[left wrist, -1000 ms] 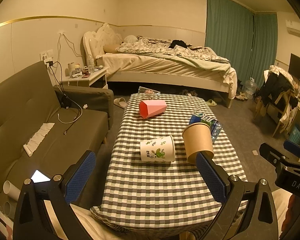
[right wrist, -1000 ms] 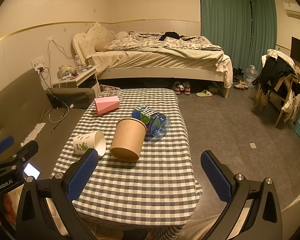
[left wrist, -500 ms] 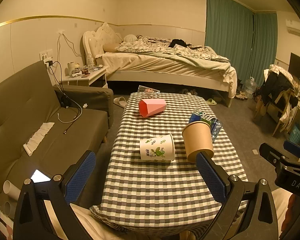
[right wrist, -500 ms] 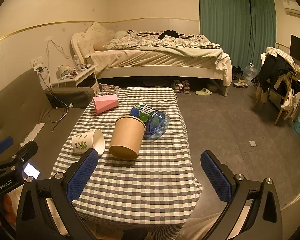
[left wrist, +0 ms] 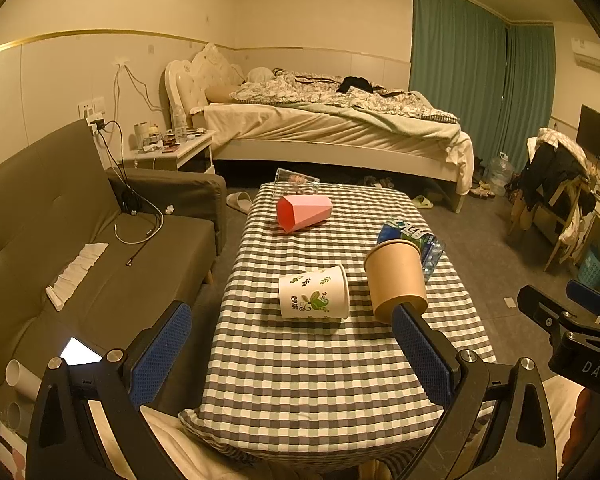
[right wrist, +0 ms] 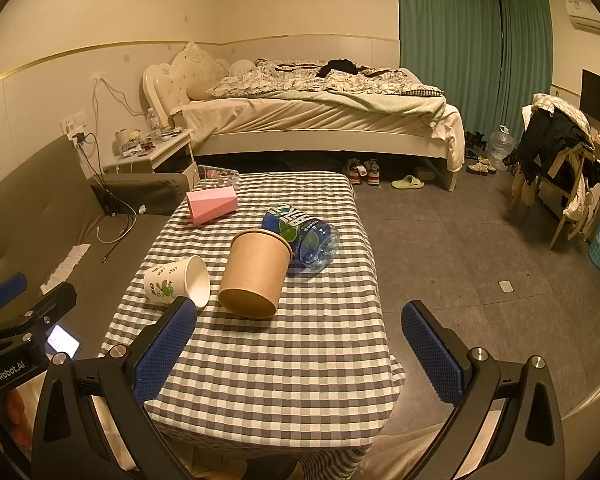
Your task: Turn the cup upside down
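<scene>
You are in a dim, warm-lit bedroom, facing a low table (left wrist: 300, 380) covered in a grey-and-white checked cloth, with a bed (left wrist: 332, 128) beyond it, a grey sofa (left wrist: 52, 240) to your left and green curtains (left wrist: 480, 88) at the far right.

Three cups lie on their sides on the table. The white cup (left wrist: 314, 293) with the green leaf print sits near the middle of the cloth; its long axis runs across the table, base toward the sofa and open mouth toward the brown cup, which the right wrist view (right wrist: 178, 281) shows clearly. Just beside it lies the brown paper cup (left wrist: 396, 276), long axis running roughly front to back, its flat base pointing toward you and its rim against a blue-labelled plastic bottle (right wrist: 302, 236) that also lies flat. Farther back, the pink faceted cup (left wrist: 304, 212) rests on its side with its open mouth turned toward the sofa side. A clear plastic box (left wrist: 296, 182) stands at the far edge.

Your left tongs (left wrist: 292, 352) are spread wide, gripping nothing, held over the near end of the table short of the white cup. Your right tongs (right wrist: 300, 344) are likewise spread wide with nothing between them, hovering over the near right part of the cloth, apart from the brown cup.
</scene>
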